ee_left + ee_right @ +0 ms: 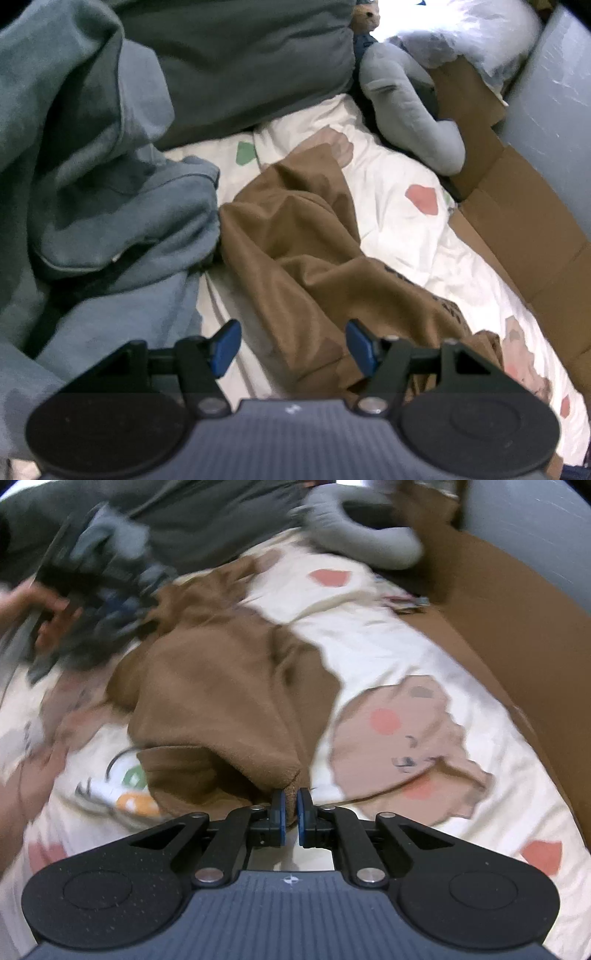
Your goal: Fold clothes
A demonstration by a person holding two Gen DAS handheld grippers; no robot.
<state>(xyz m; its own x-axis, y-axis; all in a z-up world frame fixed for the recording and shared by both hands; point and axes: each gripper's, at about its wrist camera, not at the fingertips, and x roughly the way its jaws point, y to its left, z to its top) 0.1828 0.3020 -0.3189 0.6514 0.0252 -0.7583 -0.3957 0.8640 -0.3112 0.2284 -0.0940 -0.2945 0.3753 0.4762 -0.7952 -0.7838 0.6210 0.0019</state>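
A brown garment [221, 686] lies crumpled on a white bedsheet with pink and green prints [399, 635]. In the right wrist view my right gripper [290, 805] is shut on a near corner of the brown garment, the cloth pinched between its blue pads. In the left wrist view the same brown garment [295, 236] runs from the middle toward the lower right. My left gripper [291, 343] stands open just above the garment's near edge, with nothing pressed between its pads. The left gripper [110, 583] and the hand holding it show blurred at the upper left of the right wrist view.
A blue-grey hoodie [110, 206] is heaped at the left. A dark grey cushion [240, 59] lies at the back, a grey plush toy [410, 110] at the back right. Flattened cardboard [517, 229] lines the right side of the bed, against a grey wall [554, 92].
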